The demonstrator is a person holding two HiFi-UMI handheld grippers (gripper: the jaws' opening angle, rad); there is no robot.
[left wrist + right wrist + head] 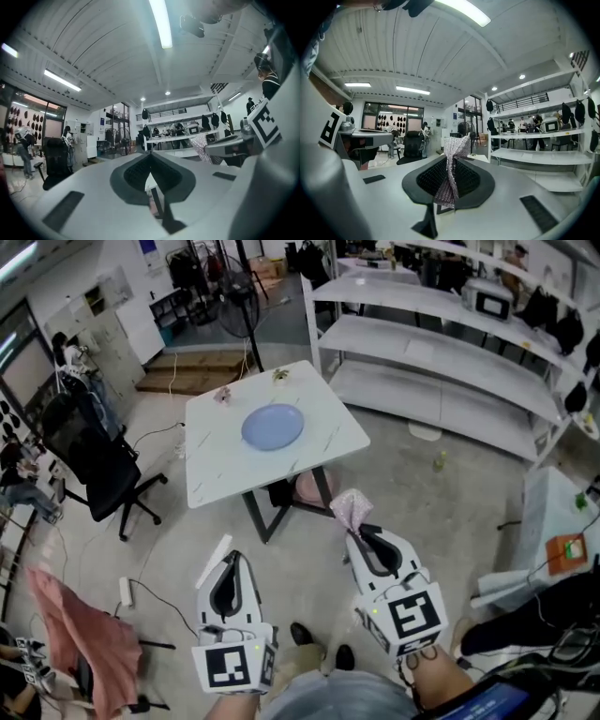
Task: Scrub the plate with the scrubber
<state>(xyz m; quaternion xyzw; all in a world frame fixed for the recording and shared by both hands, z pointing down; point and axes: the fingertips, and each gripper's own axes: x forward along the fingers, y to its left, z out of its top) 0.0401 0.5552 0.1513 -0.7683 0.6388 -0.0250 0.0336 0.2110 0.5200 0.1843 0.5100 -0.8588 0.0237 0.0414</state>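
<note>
A pale blue plate (273, 427) lies in the middle of a white square table (225, 474), well ahead of both grippers. My right gripper (361, 536) is shut on a silvery mesh scrubber (351, 509), which sticks out past its tips; in the right gripper view the scrubber (451, 172) hangs pinched between the dark pads. My left gripper (226, 563) is held low to the left, its jaws closed with nothing between them, as the left gripper view (151, 174) shows. Both grippers are held in the air, short of the table.
A black office chair (98, 465) stands left of the table. White shelving (450, 343) runs along the right. A pink cloth (84, 638) hangs on a chair at lower left. Small items (223, 395) sit at the table's far edge. A fan (239, 306) stands behind.
</note>
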